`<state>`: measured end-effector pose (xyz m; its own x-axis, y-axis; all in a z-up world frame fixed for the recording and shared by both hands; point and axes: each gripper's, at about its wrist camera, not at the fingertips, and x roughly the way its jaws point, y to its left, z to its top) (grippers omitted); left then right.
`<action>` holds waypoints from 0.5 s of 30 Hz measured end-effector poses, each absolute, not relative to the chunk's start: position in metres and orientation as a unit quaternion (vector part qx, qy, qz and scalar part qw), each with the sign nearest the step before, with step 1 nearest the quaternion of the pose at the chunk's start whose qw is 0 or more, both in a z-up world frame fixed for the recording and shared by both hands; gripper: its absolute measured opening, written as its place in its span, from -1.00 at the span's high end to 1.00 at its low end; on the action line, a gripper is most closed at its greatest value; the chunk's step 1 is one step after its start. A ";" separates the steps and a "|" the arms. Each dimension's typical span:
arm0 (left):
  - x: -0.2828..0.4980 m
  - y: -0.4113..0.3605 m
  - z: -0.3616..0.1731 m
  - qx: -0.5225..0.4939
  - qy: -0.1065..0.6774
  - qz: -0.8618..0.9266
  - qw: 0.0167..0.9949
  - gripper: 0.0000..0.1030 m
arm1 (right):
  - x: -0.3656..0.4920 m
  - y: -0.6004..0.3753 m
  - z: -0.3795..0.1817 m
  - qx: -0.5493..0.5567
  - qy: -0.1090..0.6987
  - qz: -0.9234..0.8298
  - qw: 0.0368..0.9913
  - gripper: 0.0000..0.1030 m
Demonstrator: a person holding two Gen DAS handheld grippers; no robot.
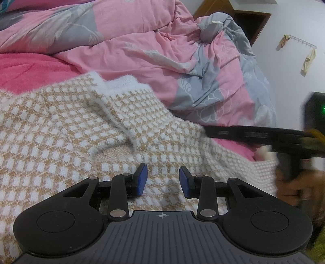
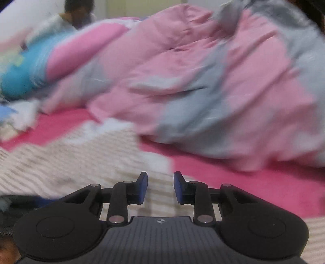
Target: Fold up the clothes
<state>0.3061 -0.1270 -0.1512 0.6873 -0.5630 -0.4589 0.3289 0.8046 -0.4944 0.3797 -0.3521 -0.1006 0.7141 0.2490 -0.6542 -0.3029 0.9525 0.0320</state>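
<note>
A fuzzy tan-and-white checked sweater (image 1: 61,132) lies spread on the bed, its white collar toward the quilt. My left gripper (image 1: 163,179) hovers low over the sweater's middle, open, with only the knit showing between its blue pads. In the left wrist view my right gripper (image 1: 209,132) comes in from the right, blurred, with its tips at the sweater's right shoulder edge. The right wrist view is motion-blurred. There my right gripper (image 2: 160,186) stands open over the sweater (image 2: 71,162) near its edge, with nothing gripped.
A rumpled pink-and-grey floral quilt (image 1: 142,50) is heaped behind the sweater on a bright pink sheet (image 2: 243,182). A blue cushion (image 2: 20,77) and a person (image 2: 77,12) are at the far left. A wall hook rack (image 1: 300,42) and wooden furniture (image 1: 243,18) stand behind.
</note>
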 end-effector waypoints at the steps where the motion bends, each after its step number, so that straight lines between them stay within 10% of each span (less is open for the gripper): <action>1: 0.306 -0.127 -0.151 -0.191 0.308 -0.248 0.898 0.33 | 0.390 -0.347 -0.117 -0.054 0.368 0.131 0.919 0.48; 15: 0.307 -0.125 -0.151 -0.195 0.309 -0.249 0.897 0.33 | 0.378 -0.370 -0.102 0.007 0.340 0.096 0.935 0.61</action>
<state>0.3065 -0.1250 -0.1514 0.6849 -0.5678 -0.4566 0.3267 0.7994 -0.5042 0.3777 -0.3704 -0.1016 0.7501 0.1837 -0.6353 -0.1745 0.9816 0.0777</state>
